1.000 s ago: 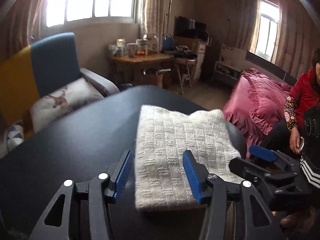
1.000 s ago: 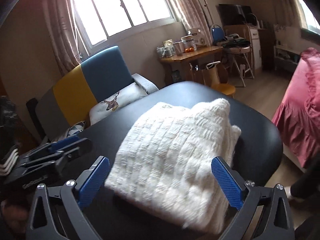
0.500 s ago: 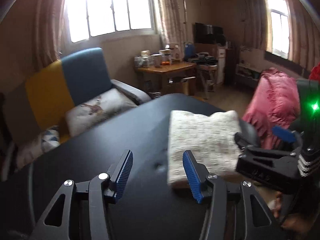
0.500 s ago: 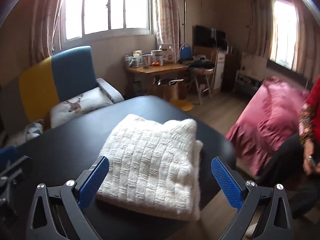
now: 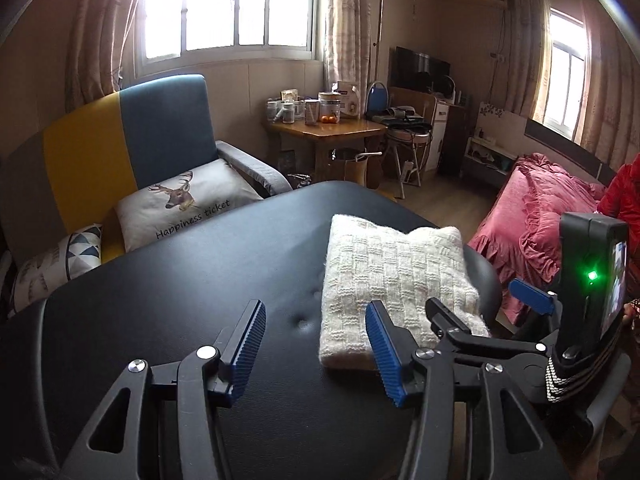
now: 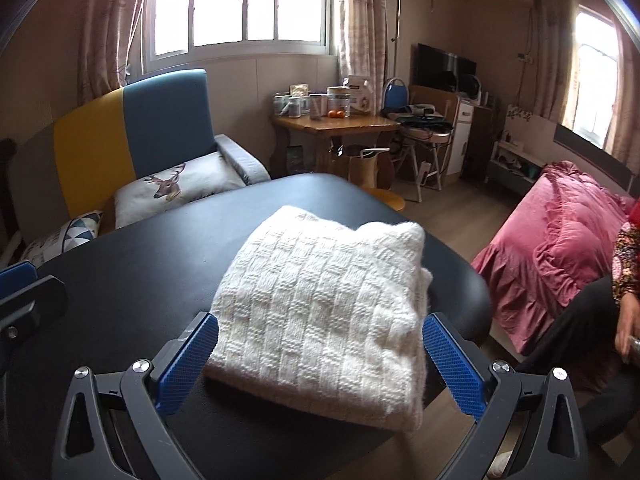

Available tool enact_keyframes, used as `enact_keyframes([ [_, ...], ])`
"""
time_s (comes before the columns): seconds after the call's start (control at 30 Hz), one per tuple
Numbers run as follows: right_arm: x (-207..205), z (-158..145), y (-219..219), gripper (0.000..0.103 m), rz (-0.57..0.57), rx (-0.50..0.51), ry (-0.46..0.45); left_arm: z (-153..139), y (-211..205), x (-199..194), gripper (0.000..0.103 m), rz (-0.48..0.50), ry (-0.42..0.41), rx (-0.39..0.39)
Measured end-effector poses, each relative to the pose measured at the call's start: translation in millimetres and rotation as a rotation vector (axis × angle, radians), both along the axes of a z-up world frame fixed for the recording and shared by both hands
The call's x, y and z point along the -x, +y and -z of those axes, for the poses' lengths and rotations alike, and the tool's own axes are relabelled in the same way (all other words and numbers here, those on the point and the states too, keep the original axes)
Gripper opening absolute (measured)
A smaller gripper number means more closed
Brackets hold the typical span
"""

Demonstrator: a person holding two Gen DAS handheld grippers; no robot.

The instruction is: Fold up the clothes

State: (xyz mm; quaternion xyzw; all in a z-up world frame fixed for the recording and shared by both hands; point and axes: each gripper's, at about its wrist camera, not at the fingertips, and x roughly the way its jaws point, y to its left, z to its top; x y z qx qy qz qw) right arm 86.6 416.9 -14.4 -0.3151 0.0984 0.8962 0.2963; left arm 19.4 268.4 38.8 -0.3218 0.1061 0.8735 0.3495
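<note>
A folded white knit sweater (image 5: 394, 280) (image 6: 328, 312) lies on the right part of a black table (image 5: 192, 288) (image 6: 152, 256). My left gripper (image 5: 316, 344) is open over bare table, its right finger just in front of the sweater's near left corner. My right gripper (image 6: 320, 360) is open wide, its blue pads standing on either side of the sweater's near edge without touching it. The right gripper (image 5: 480, 320) shows in the left wrist view at the sweater's right. A tip of the left gripper (image 6: 24, 296) shows at the left edge of the right wrist view.
A blue and yellow armchair (image 5: 120, 148) with a deer cushion (image 5: 188, 200) stands behind the table. A wooden side table (image 5: 324, 132) with jars is farther back. A pink bed (image 5: 540, 216) is at the right, where a person in red (image 6: 628, 248) sits.
Both grippers have pulled back and swung round from the sweater; the left one now stands over bare table left of it. The sweater lies folded and still.
</note>
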Motion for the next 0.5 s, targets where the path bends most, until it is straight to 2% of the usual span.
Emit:
enact_keyframes([
  [0.23,-3.6,4.3,3.7,0.103,0.002,0.020,-0.001,9.4,7.8,6.1,0.053,0.042,-0.098,-0.017],
  [0.3,-3.4,5.7,5.4,0.103,0.000,0.030,-0.007,11.5,9.2,5.4,0.052,0.044,-0.100,-0.019],
  [0.37,-3.0,6.6,5.2,0.103,0.007,0.025,-0.011,11.4,9.6,3.3,0.046,0.045,-0.085,-0.020],
  [0.5,-1.6,6.9,2.4,0.103,0.014,0.007,-0.021,8.3,8.9,-0.4,0.045,0.043,-0.041,-0.019],
])
